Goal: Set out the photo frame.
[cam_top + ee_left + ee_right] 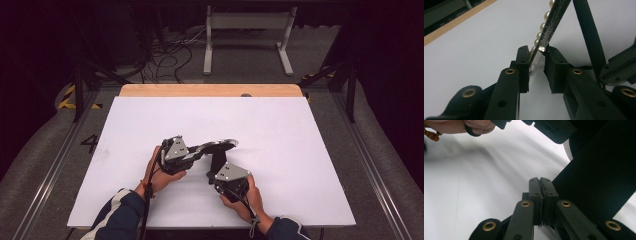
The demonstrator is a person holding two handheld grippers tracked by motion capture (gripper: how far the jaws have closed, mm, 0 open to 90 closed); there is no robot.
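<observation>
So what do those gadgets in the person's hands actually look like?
Each gripper, the left gripper and the right gripper, is black with two blocky jaws, brass-coloured rivets at the joints and a grey three-cornered plate on top. A black cable trails back from each. The person wears dark blue sleeves with white stripes and a beaded bracelet.

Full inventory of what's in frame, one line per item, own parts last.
headband: 1, black and silver with cream pearls along one edge, raised over the sheet between the two grippers
table sheet: 1, white, covers the table
table edge: 1, light wood, far side
stand: 1, white, on the floor beyond the table
cables: several, black, floor at back
bracelet: 1, brown beads, left wrist
left gripper: 1, black, pads on one end of the headband
right gripper: 1, black, jaws shut, beside a broad black band
hands: 2, dark blue sleeves
</observation>
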